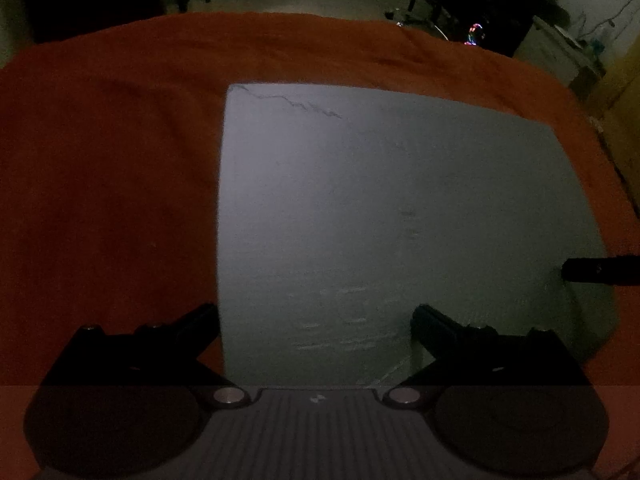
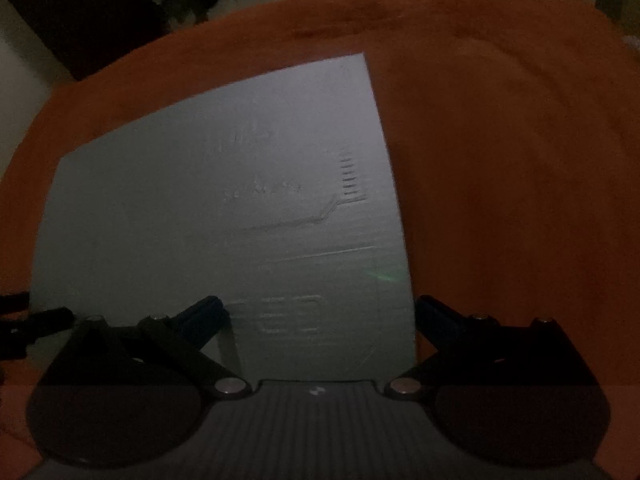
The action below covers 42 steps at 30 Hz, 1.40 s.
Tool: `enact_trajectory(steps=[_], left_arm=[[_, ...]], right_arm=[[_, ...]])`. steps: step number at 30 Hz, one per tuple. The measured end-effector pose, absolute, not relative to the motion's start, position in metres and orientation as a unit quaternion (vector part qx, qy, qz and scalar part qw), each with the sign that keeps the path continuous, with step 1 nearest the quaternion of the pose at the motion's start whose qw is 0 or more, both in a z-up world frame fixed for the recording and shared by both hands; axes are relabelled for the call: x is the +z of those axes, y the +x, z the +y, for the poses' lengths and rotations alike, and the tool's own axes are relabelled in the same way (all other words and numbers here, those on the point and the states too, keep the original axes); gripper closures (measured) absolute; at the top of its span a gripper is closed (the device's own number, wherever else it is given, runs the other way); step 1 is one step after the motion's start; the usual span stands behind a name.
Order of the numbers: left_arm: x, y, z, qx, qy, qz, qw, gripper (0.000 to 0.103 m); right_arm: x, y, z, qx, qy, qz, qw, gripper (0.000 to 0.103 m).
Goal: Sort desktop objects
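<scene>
Currently both my claws hang open and empty: left gripper (image 1: 316, 320) over the grey mat's (image 1: 380, 208) near-left edge, right gripper (image 2: 320, 316) over its near-right edge, orange cloth (image 1: 100, 180) beneath, no sortable object visible.

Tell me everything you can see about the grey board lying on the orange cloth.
The grey board is a flat, matte, roughly square sheet lying on the orange cloth. Its surface is scuffed, with a crack-like line near one far corner and faint scratches. Both open tongs, left and right, hover at its near edge; contact is unclear in the dim light.
</scene>
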<state>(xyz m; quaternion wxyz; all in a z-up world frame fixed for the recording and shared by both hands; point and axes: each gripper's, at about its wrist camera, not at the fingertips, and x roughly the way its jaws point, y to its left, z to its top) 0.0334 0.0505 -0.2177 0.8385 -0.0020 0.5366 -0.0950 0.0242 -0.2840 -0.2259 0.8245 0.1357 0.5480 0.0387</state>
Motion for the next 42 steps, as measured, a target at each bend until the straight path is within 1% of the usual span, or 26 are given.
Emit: enact_trajectory(steps=[9,11,15,19,22,25,27,28,29,32,35,39,42], left_arm=[[-0.212,0.020,0.037,-0.079,0.023,0.532,0.843,0.000],[-0.209,0.021,0.030,-0.069,0.039,0.532,0.843,0.000],[-0.184,0.023,0.017,-0.053,0.064,0.544,0.835,0.000],[-0.144,0.008,-0.001,-0.045,0.124,0.492,0.861,0.000],[-0.124,-0.007,-0.011,-0.035,0.151,0.464,0.872,0.000],[-0.114,-0.019,-0.021,-0.041,0.165,0.482,0.860,0.000],[-0.111,-0.028,-0.031,-0.058,0.172,0.503,0.845,0.000],[-0.107,-0.035,-0.034,-0.067,0.164,0.514,0.839,0.000],[-0.103,-0.038,-0.034,-0.073,0.148,0.518,0.840,0.000],[-0.094,-0.048,-0.033,-0.072,0.101,0.500,0.857,0.000],[-0.097,-0.053,-0.028,-0.055,0.067,0.487,0.869,0.000],[-0.108,-0.065,-0.026,-0.032,0.098,0.464,0.880,0.000],[-0.119,-0.056,-0.020,-0.012,0.089,0.493,0.866,0.000]], right_arm=[[-0.208,0.014,-0.279,0.003,0.166,0.514,0.842,0.000],[-0.201,0.018,-0.275,-0.004,0.154,0.514,0.844,0.000],[-0.174,0.008,-0.264,-0.007,0.120,0.497,0.859,0.000],[-0.145,-0.008,-0.252,-0.007,0.083,0.476,0.875,0.000],[-0.122,-0.019,-0.243,-0.008,0.056,0.459,0.886,0.000],[-0.101,-0.030,-0.233,-0.005,0.025,0.440,0.898,0.000],[-0.090,-0.039,-0.220,0.019,-0.030,0.402,0.915,0.000],[-0.085,-0.042,-0.214,0.012,-0.042,0.399,0.916,0.000],[-0.080,-0.044,-0.209,0.003,-0.047,0.400,0.915,0.000],[-0.072,-0.053,-0.196,0.004,-0.006,0.422,0.906,0.000],[-0.074,-0.065,-0.181,0.026,0.013,0.432,0.901,0.000],[-0.099,-0.053,-0.180,-0.004,0.071,0.484,0.872,0.000],[-0.115,-0.044,-0.177,-0.019,0.081,0.516,0.853,0.000]])
